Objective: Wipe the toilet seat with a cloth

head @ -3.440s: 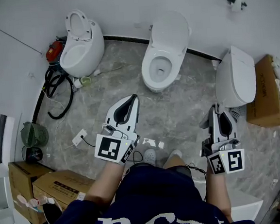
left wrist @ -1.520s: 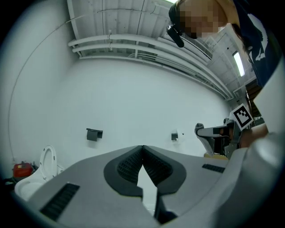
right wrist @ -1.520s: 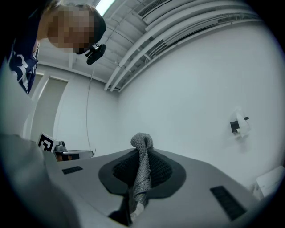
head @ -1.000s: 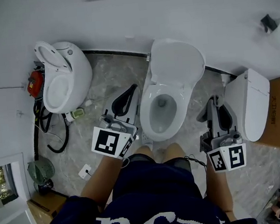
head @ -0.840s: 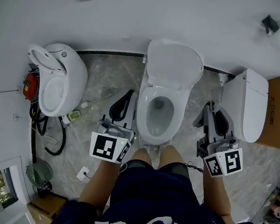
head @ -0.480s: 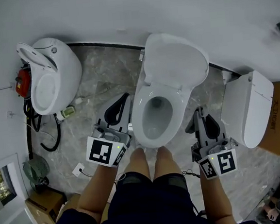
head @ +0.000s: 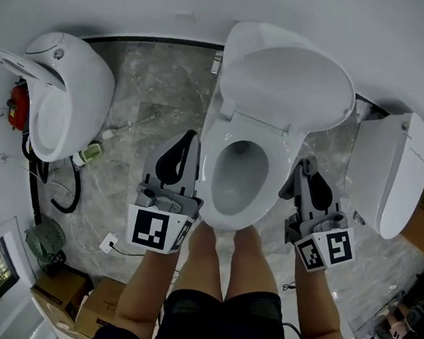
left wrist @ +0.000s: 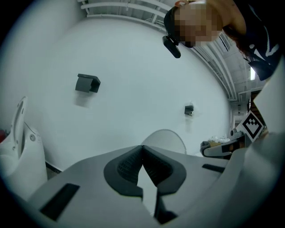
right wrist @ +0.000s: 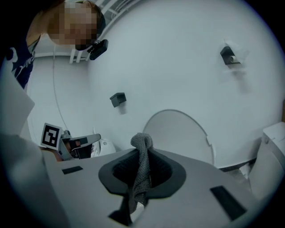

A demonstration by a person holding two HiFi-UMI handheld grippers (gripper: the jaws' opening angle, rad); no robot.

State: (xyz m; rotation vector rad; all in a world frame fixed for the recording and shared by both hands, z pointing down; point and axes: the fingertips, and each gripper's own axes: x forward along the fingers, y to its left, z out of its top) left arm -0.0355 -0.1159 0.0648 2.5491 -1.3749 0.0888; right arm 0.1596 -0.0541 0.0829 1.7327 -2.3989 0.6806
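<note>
Cloth point(right wrist: 142, 153) pinched in my R gripper point(head: 307, 164) at the right edge of the toilet seat point(head: 214, 148), ready to wipe I'd judge — L gripper point(head: 191, 136) closed on nothing, parked clear at its left edge.

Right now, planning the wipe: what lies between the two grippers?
Head view: the toilet seat and bowl lie between the left gripper and the right gripper holding the cloth.

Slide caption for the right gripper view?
Right tool shut on a grey knitted cloth; raised toilet lid and white wall beyond.
</note>
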